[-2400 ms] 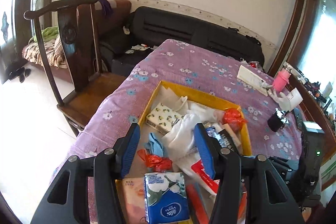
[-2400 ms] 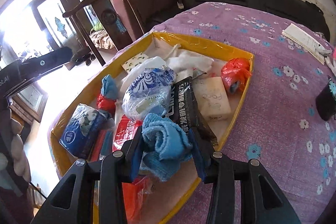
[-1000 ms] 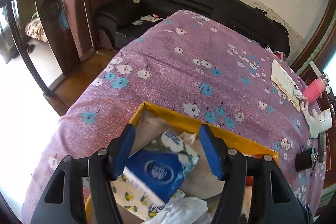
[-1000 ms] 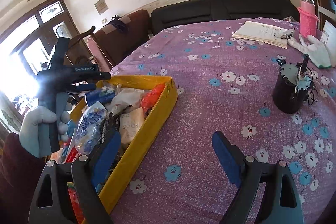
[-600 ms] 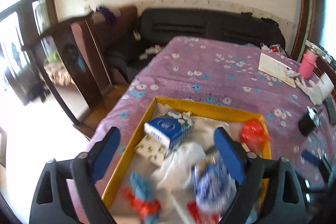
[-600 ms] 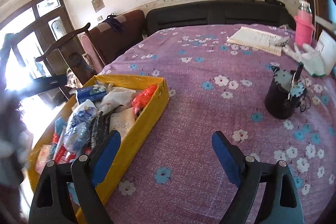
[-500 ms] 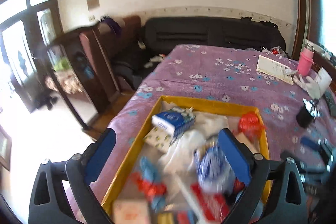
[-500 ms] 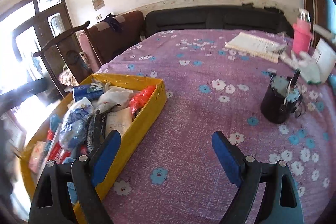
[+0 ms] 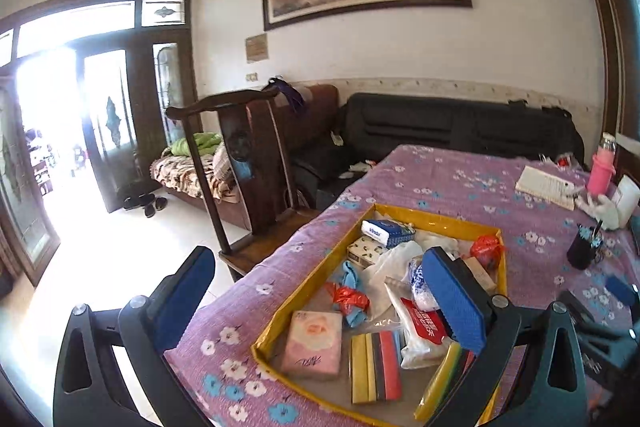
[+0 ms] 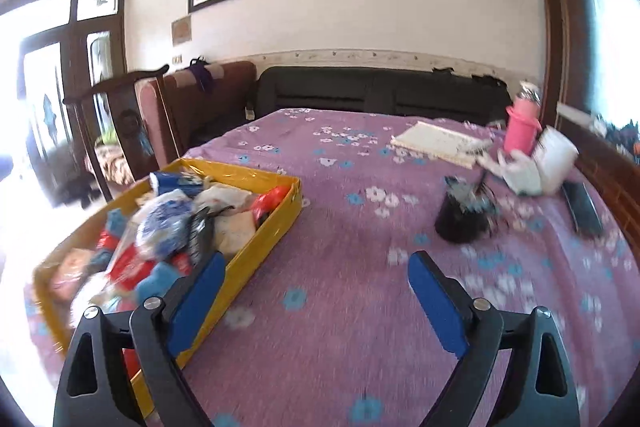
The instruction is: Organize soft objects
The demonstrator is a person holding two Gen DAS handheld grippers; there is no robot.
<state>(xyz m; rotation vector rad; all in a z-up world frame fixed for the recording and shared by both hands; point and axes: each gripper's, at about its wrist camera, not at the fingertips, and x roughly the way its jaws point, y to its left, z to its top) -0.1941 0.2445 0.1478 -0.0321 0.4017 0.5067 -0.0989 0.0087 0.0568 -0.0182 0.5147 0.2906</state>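
Observation:
A yellow tray (image 9: 436, 223) on the purple flowered tablecloth holds soft things. A blue tissue pack (image 9: 386, 230) lies at its far end, a pink tissue pack (image 9: 314, 343) and striped sponges (image 9: 376, 367) at its near end. A blue cloth (image 9: 352, 275) and a red bag (image 9: 486, 247) lie between. My left gripper (image 9: 316, 287) hovers over the tray's near left side, its jaws opening wide and empty. My right gripper (image 10: 316, 291) hangs above bare cloth right of the tray (image 10: 260, 251), jaws opening with nothing between them.
On the table's right side stand a black cup (image 10: 460, 219) and a pink bottle (image 10: 520, 131), with a notebook (image 10: 440, 143) and a phone (image 10: 584, 207) nearby. A wooden chair (image 9: 240, 163) is at the table's left edge, and a black sofa (image 9: 460, 131) is beyond.
The left gripper let go of the blue tissue pack at the tray's far end, opened wide and drew back and up. The right gripper, empty after dropping the blue cloth, drifted right of the tray.

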